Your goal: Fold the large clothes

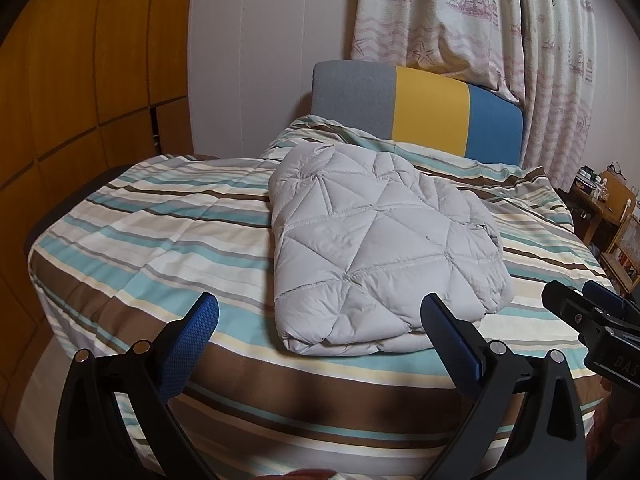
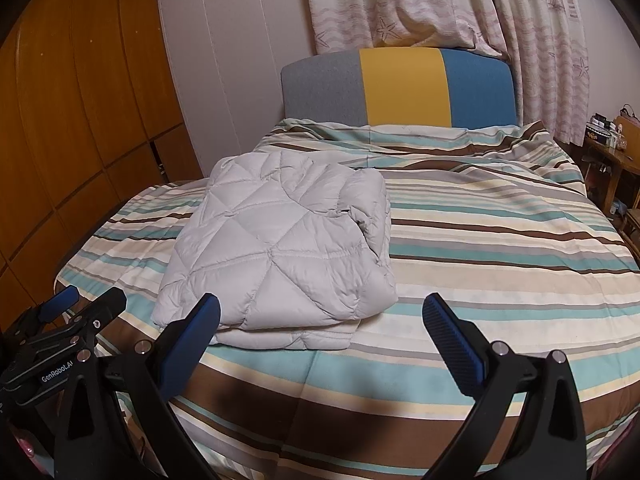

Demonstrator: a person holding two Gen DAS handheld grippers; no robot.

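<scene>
A light grey quilted jacket (image 1: 376, 236) lies folded into a thick bundle on the striped bedspread (image 1: 132, 232); the right wrist view shows it as the jacket (image 2: 280, 248) left of centre. My left gripper (image 1: 320, 308) is open, held back from the bundle's near edge with nothing between its fingers. My right gripper (image 2: 322, 308) is open too, near the bundle's front right corner, holding nothing. Each gripper shows at the edge of the other's view: the right gripper (image 1: 576, 292) and the left gripper (image 2: 90, 296).
The bed's headboard (image 2: 400, 84) is grey, yellow and blue, under patterned curtains (image 2: 420, 4). Wooden wardrobe doors (image 1: 80, 92) stand to the left. A wooden shelf with small items (image 2: 612, 144) stands at the right. The striped cover (image 2: 500, 240) lies flat to the right of the jacket.
</scene>
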